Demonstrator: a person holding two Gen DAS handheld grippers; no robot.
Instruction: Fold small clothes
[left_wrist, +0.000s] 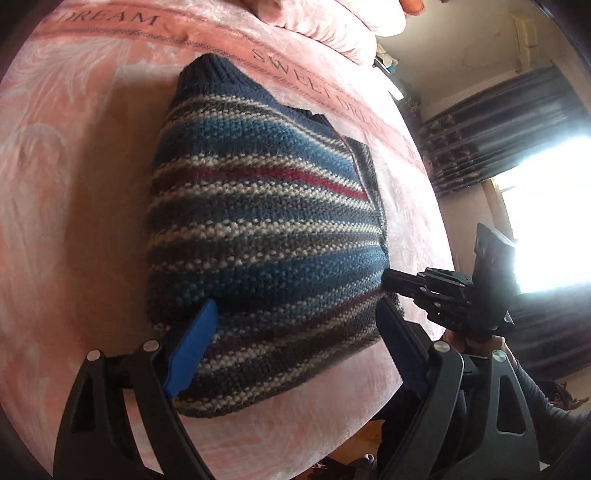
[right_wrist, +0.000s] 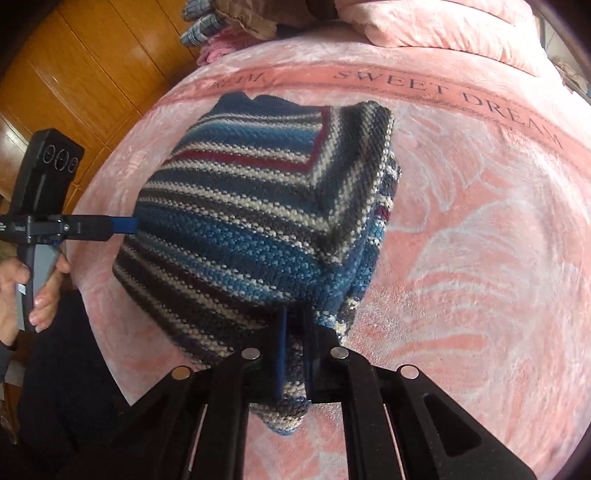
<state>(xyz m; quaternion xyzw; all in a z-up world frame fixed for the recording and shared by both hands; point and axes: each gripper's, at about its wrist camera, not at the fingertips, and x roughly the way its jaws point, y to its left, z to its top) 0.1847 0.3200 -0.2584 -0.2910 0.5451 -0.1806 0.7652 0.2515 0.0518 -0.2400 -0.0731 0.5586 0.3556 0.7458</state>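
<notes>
Folded striped sweater (left_wrist: 266, 236) laid on pink blanket (left_wrist: 74, 184), frame centre, left gripper (left_wrist: 295, 332) spread wide over its near edge, right gripper (right_wrist: 293, 354) clamped on a corner, pillow (right_wrist: 436, 22) at upper right, wooden wardrobe (right_wrist: 92, 66) upper left.

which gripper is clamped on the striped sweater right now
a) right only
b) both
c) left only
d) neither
a: the right gripper has its blue pads pinched on the near corner of the striped sweater, while the left gripper is spread wide, its fingers merely resting against the knit.
</notes>
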